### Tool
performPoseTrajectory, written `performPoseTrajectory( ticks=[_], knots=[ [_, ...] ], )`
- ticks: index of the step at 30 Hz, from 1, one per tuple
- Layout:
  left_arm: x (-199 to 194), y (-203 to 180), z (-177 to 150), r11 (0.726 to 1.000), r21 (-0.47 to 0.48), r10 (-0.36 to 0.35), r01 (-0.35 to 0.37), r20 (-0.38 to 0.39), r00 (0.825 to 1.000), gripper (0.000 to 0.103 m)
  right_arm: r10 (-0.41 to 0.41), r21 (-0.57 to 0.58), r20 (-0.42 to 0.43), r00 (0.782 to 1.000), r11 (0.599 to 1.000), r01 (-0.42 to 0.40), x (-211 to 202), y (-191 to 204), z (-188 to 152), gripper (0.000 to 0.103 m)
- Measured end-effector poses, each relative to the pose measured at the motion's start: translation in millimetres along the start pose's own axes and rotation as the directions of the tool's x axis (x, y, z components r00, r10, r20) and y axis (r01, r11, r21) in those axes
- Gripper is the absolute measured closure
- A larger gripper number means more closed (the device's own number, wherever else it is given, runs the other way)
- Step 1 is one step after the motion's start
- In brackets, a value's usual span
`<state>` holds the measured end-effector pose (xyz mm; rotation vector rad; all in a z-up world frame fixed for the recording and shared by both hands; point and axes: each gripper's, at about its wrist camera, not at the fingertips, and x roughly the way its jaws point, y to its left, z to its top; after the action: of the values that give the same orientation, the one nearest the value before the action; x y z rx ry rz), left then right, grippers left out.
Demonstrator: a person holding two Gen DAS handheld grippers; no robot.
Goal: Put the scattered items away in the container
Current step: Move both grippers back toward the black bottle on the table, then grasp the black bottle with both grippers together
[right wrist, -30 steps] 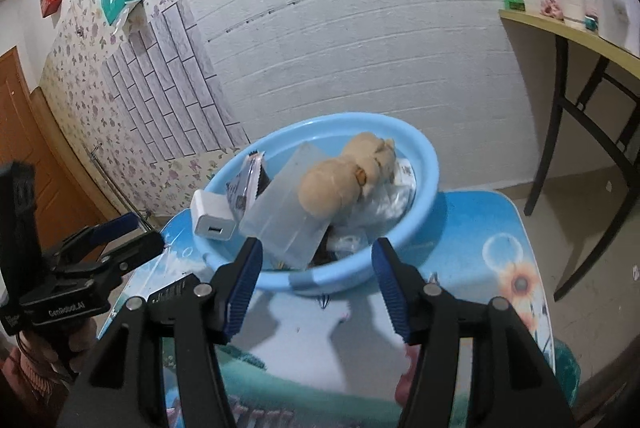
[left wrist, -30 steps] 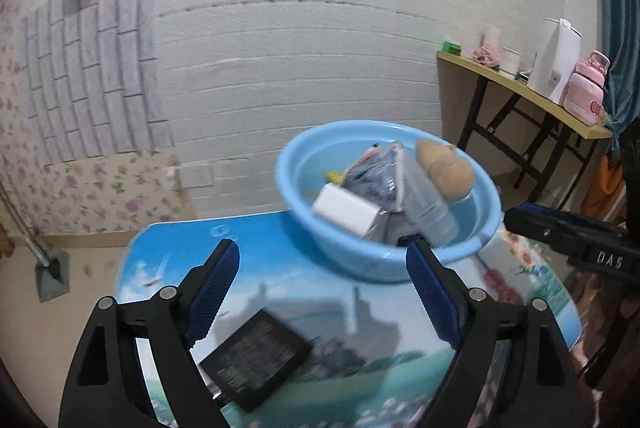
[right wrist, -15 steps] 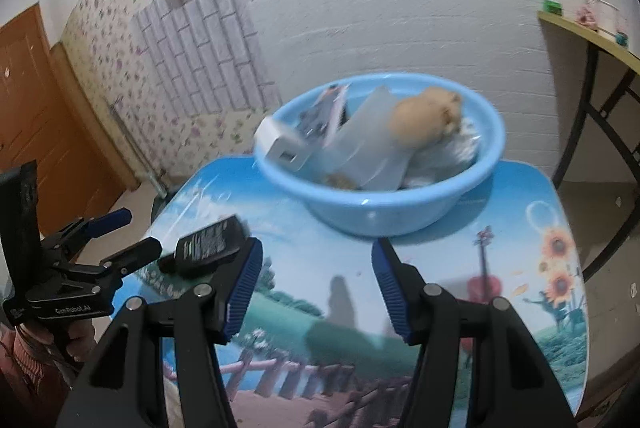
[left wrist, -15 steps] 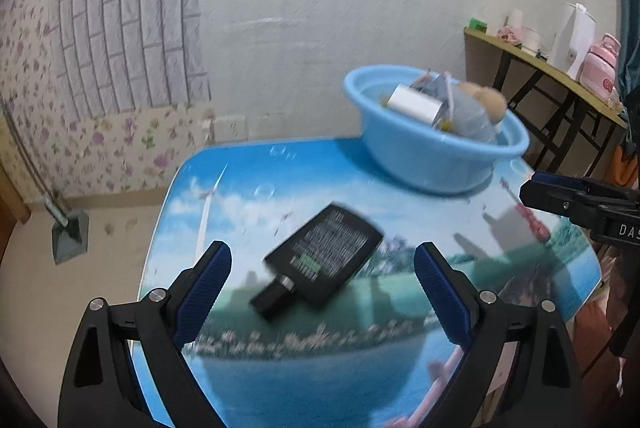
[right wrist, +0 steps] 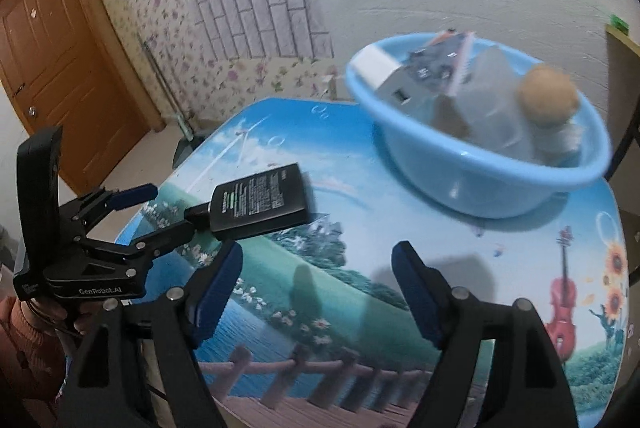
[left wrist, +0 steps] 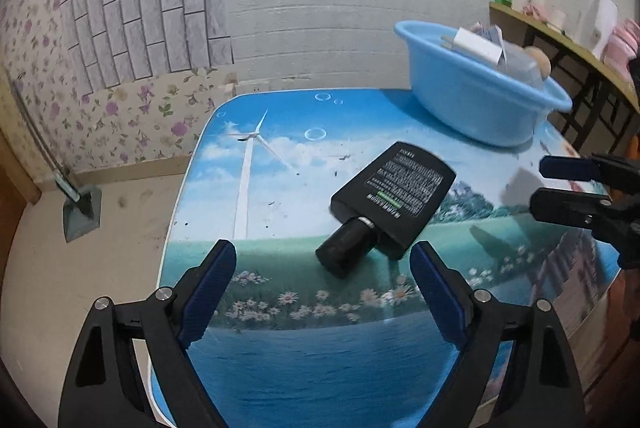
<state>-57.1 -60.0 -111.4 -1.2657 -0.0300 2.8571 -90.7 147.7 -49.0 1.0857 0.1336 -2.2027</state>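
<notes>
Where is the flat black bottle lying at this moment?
The flat black bottle lies on the table, ahead of the open left gripper, apart from the blue basin.

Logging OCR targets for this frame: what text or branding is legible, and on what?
"GenRobot.AI": white print on the body of the left gripper, seen from the right wrist.
Black flat bottle: dense white print and a green bar on its label, too small to read in either view.
Nothing else legible.

The basin (left wrist: 472,104) is light blue. The flat bottle (left wrist: 394,198) is black with white print. The counter (left wrist: 280,156) bears a sky-and-meadow picture.
</notes>
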Motion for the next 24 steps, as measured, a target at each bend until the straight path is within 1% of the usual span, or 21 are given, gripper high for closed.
performPoseTrajectory(
  ticks=[1,2,3,4,5,6,7,8,10,13,16,17,19,20,22,24],
  knots=[
    [2,2,0,1.0,0.012,-0.012,0.012,-0.005,1.0,0.02,0.003,-0.005,-0.018,1.0,1.0,-0.003,6,3,0,0.025],
    [4,3,0,0.999,0.022,-0.024,0.024,-0.013,1.0,0.027,0.007,-0.01,-0.029,1.0,1.0,-0.007,11,5,1,0.025],
    [7,3,2,0.999,0.03,-0.033,0.034,-0.023,0.999,0.031,0.011,-0.016,-0.042,0.999,1.0,-0.012,15,8,1,0.025],
    [11,4,2,0.998,0.045,-0.049,0.051,-0.038,0.998,0.032,0.014,-0.025,-0.052,0.999,1.0,-0.015,19,11,2,0.025],
    [13,5,2,0.997,0.053,-0.06,0.062,-0.047,0.997,0.037,0.015,-0.03,-0.056,0.998,0.999,-0.017,22,14,2,0.025],
    [17,6,3,0.994,0.066,-0.083,0.087,-0.059,0.995,0.042,0.017,-0.04,-0.063,0.998,0.999,-0.02,26,17,3,0.023],
    [19,7,3,0.992,0.073,-0.098,0.103,-0.067,0.993,0.043,0.018,-0.048,-0.069,0.997,0.999,-0.022,29,20,3,0.02],
    [21,8,4,0.989,0.081,-0.114,0.12,-0.074,0.991,0.045,0.017,-0.055,-0.071,0.997,0.998,-0.021,31,21,4,0.014],
    [23,9,4,0.984,0.1,-0.14,0.148,-0.082,0.987,0.05,0.018,-0.079,-0.07,0.997,0.997,-0.023,37,28,7,0.011],
    [28,9,6,0.976,0.12,-0.168,0.18,-0.1,0.981,0.051,0.037,-0.081,-0.097,0.995,0.996,-0.045,47,33,10,0.007],
    [31,9,9,0.965,0.151,-0.199,0.213,-0.102,0.975,0.052,0.028,-0.087,-0.123,0.992,0.995,-0.039,58,38,13,0.007],
    [31,9,10,0.962,0.158,-0.209,0.224,-0.101,0.973,0.055,0.025,-0.089,-0.131,0.991,0.995,-0.037,62,39,13,0.007],
    [32,10,11,0.954,0.168,-0.233,0.247,-0.099,0.967,0.063,0.026,-0.093,-0.147,0.989,0.995,-0.04,69,41,14,0.007],
    [33,12,11,0.952,0.171,-0.241,0.255,-0.098,0.965,0.071,0.024,-0.097,-0.156,0.988,0.994,-0.039,73,42,15,0.007],
    [33,14,12,0.946,0.174,-0.259,0.273,-0.099,0.961,0.072,0.029,-0.106,-0.168,0.985,0.993,-0.047,78,44,17,0.007],
    [32,13,11,0.939,0.199,-0.265,0.28,-0.097,0.959,0.072,0.036,-0.114,-0.174,0.984,0.992,-0.057,83,46,20,0.007]
  ],
)
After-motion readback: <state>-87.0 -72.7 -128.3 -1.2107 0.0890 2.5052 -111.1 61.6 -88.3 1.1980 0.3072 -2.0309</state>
